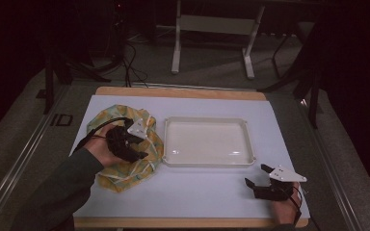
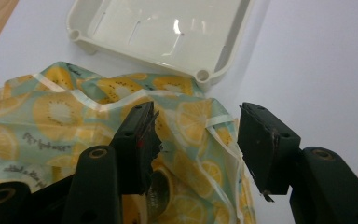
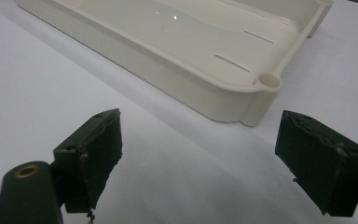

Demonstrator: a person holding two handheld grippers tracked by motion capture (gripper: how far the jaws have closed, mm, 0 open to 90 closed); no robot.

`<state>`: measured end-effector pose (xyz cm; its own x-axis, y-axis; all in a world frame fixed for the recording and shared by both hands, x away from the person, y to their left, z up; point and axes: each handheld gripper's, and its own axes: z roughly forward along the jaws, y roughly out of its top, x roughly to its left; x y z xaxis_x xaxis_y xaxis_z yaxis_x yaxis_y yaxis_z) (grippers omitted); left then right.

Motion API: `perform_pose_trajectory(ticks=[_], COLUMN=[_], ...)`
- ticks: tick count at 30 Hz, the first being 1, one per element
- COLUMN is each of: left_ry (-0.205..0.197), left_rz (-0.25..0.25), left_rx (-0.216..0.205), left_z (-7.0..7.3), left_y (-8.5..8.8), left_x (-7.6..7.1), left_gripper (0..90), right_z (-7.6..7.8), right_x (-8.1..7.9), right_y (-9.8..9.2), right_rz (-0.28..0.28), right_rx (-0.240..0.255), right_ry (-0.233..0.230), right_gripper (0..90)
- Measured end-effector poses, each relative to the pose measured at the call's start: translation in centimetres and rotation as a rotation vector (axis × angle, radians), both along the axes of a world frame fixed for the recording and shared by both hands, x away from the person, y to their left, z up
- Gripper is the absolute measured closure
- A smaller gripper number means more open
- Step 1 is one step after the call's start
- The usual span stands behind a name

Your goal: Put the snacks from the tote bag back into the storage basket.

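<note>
cloth (image 1: 125, 166) — thin fabric, pale green with yellow lemon slices and cream banding; crumpled in a loose rounded heap, folds raised, edges tucked under. lies left of centre in the high view, its right edge just beside the white tray (image 1: 207, 161) — lower left in the left gripper view.

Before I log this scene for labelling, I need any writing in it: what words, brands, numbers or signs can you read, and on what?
"ID": pale marking on the floor left of the table, in the high view.
Small dark script on the lemon-print cloth, left gripper view: too blurred to read.
White tray: no writing visible.
Left gripper and right gripper: no readable label.
</note>
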<state>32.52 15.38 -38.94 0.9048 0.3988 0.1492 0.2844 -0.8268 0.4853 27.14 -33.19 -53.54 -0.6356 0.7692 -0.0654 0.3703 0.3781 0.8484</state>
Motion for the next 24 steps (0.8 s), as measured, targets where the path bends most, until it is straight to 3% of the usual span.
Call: perform_pose_trajectory(ticks=[13,24], left_ry=[-0.005,-0.02], left_rz=[0.02,0.053], left_rx=[0.017,0.026], left_z=[1.6,3.9], left_y=[0.3,1.6], left_x=[1.3,2.3], left_gripper=[46.1,45.7], right_z=[0.0,0.0], right_x=[0.0,0.0], right_y=[0.0,0.0], right_rz=[0.0,0.001], right_rx=[0.001,-0.002], right_ry=[0.002,0.0], right_gripper=[14.3,14.3])
